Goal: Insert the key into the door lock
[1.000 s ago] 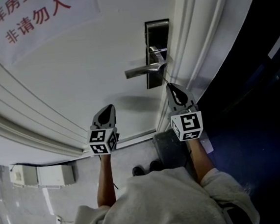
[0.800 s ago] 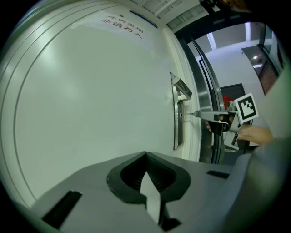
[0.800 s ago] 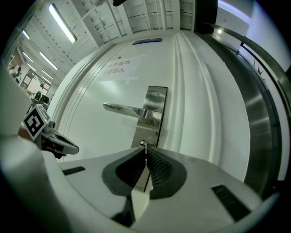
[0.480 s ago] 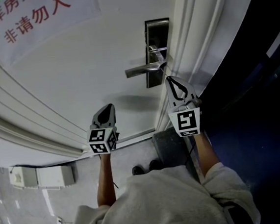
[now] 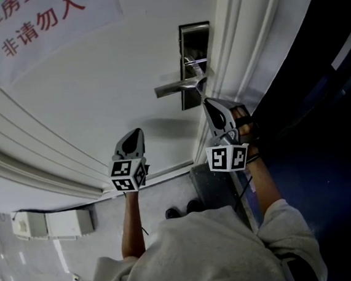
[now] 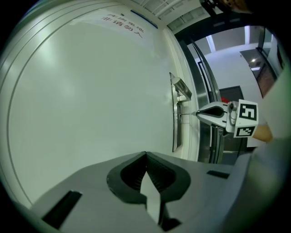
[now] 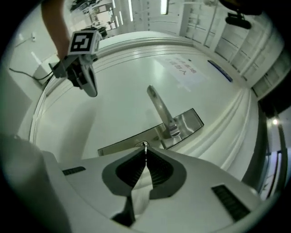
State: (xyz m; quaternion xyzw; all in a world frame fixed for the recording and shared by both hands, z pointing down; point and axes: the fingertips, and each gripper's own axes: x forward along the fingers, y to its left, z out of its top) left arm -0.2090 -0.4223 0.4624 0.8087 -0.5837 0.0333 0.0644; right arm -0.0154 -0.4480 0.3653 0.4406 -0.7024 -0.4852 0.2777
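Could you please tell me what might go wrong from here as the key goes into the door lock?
1. The right claw pinches the thin key only at its very tips; pushing off-line against the lock plate could make it slip or twist.
2. The door handle sits close beside that claw, so a sideways correction might bump it.

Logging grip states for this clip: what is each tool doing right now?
Left tool: closed, empty.
Right tool: closed on the key, at the lock plate.

Red-lettered paper sign (image 5: 41, 26), white floor box (image 5: 54, 224)
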